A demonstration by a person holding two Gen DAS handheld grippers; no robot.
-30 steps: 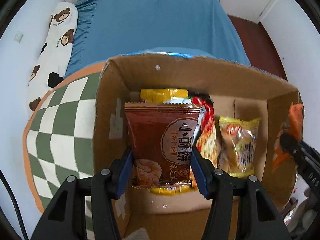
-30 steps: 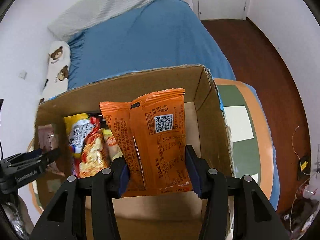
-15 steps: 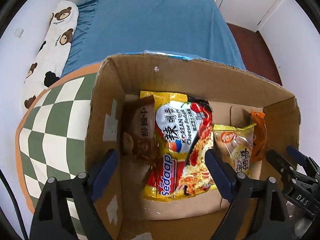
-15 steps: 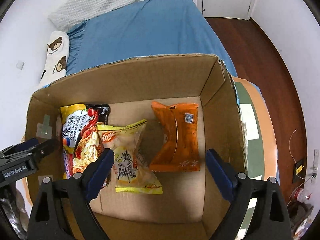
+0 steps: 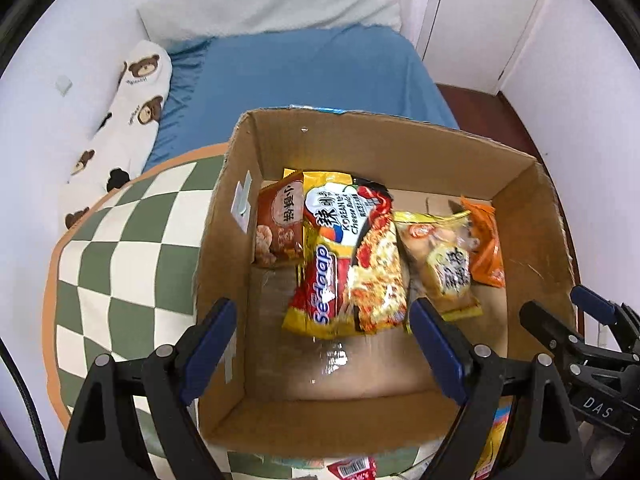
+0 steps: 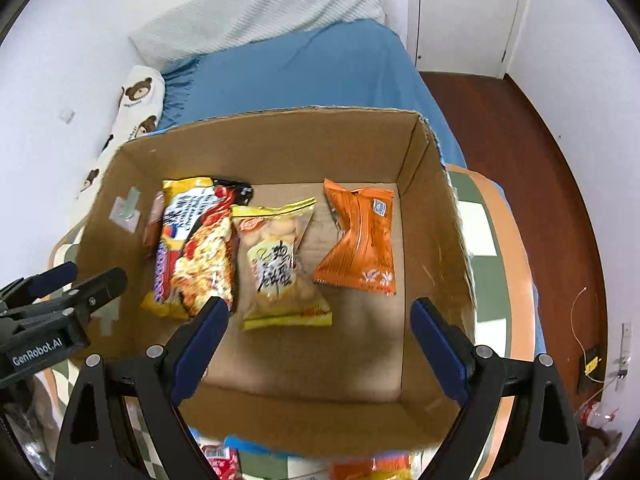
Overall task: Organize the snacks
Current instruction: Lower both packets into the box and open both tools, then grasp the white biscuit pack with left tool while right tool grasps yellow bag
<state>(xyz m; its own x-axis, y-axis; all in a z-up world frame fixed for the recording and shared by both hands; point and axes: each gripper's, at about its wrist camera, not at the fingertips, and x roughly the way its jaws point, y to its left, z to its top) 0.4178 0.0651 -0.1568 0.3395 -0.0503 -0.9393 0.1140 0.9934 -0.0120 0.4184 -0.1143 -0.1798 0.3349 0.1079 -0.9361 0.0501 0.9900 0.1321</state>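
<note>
Left gripper (image 5: 322, 322) hangs with jaws wide and nothing between them, over the near left part of the box (image 5: 400, 148). Right gripper (image 6: 320, 322) likewise gapes wide and bare over the near right part. The box stands on a checked worktop (image 5: 120, 248), by its far edge. Inside, left to right: a brown packet (image 5: 280, 224) against the left wall, a noodle pack (image 5: 346, 256) overlapping it, a yellow bag (image 6: 280, 264), and an orange packet (image 6: 360, 236) lying apart. A blue bed (image 6: 304, 76) lies beyond.
</note>
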